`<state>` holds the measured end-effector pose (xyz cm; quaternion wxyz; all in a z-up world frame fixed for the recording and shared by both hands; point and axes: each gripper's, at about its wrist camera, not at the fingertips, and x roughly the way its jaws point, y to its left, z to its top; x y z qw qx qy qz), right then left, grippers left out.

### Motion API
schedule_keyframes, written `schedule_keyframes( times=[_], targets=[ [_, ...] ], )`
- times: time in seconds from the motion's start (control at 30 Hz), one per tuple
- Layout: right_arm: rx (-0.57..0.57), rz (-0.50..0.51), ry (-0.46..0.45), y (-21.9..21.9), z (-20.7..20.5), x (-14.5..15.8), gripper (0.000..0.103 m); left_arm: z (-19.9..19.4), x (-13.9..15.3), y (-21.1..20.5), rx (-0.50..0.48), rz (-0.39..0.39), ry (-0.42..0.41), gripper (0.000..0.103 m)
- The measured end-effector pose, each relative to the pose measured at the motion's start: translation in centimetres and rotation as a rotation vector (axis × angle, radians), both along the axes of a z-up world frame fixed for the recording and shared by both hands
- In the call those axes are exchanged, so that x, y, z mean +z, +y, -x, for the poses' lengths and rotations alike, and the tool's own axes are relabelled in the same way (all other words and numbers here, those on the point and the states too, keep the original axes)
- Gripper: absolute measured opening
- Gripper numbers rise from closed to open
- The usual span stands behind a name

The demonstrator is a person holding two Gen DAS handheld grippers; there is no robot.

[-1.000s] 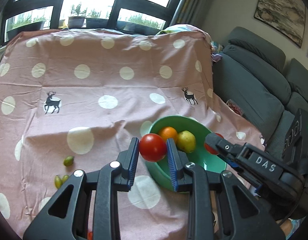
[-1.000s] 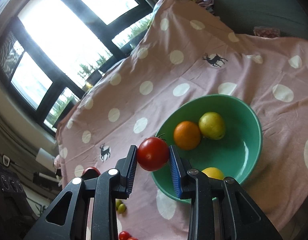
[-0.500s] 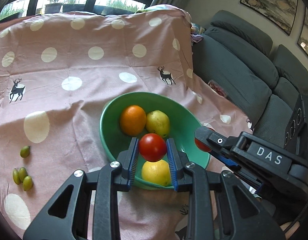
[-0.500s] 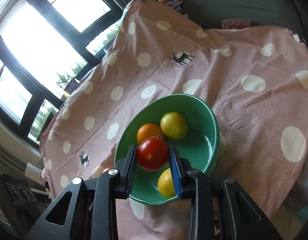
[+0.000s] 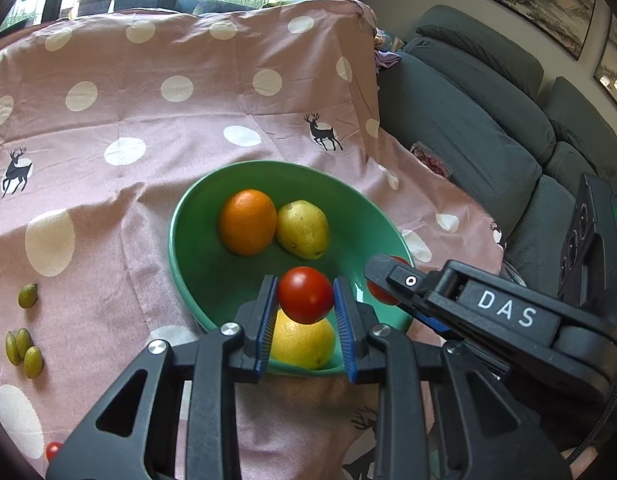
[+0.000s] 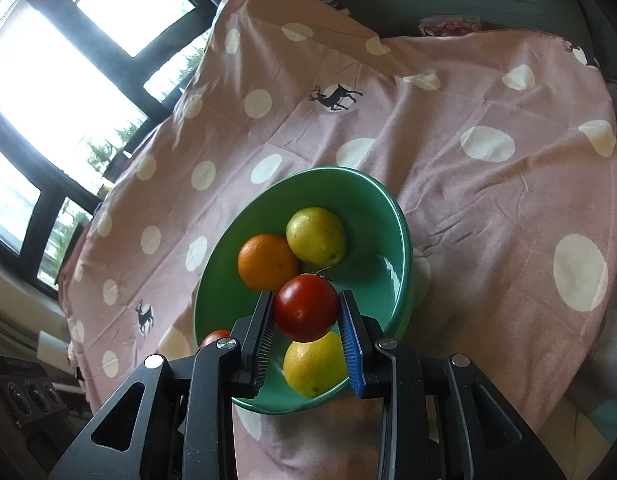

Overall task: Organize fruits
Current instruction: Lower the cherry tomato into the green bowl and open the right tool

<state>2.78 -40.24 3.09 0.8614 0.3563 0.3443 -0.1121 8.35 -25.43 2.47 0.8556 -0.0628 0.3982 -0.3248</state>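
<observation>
A green bowl (image 5: 196,264) stands on the pink dotted cloth and holds an orange (image 5: 247,222), a yellow-green pear (image 5: 303,229) and a lemon (image 5: 302,343). My left gripper (image 5: 305,300) is shut on a red tomato (image 5: 305,294), held above the bowl's near side over the lemon. My right gripper (image 6: 307,312) is shut on a second red tomato (image 6: 306,307), also above the bowl (image 6: 400,240). The right gripper also shows in the left wrist view (image 5: 388,280) at the bowl's right rim.
Several small green fruits (image 5: 24,348) lie on the cloth left of the bowl, and a small red one (image 5: 52,449) at the lower left. A grey sofa (image 5: 488,128) stands to the right past the cloth's edge. Windows are behind.
Both grippers, each holding its tomato, have moved forward from the bowl's near-left rim to over the bowl's inside. The bowl fruits have not moved.
</observation>
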Motion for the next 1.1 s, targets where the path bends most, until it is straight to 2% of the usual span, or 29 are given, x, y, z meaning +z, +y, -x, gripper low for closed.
schedule_keyframes(
  times=[0.13,1.1],
  targets=[
    [-0.003,0.008,0.017,0.0,-0.2,-0.2,0.033,0.2,-0.3,-0.6,0.002,-0.037,-0.012,0.028],
    [0.012,0.044,0.082,0.7,-1.4,-1.1,0.033,-0.6,-1.9,-0.7,0.019,-0.060,0.041,0.028]
  ],
)
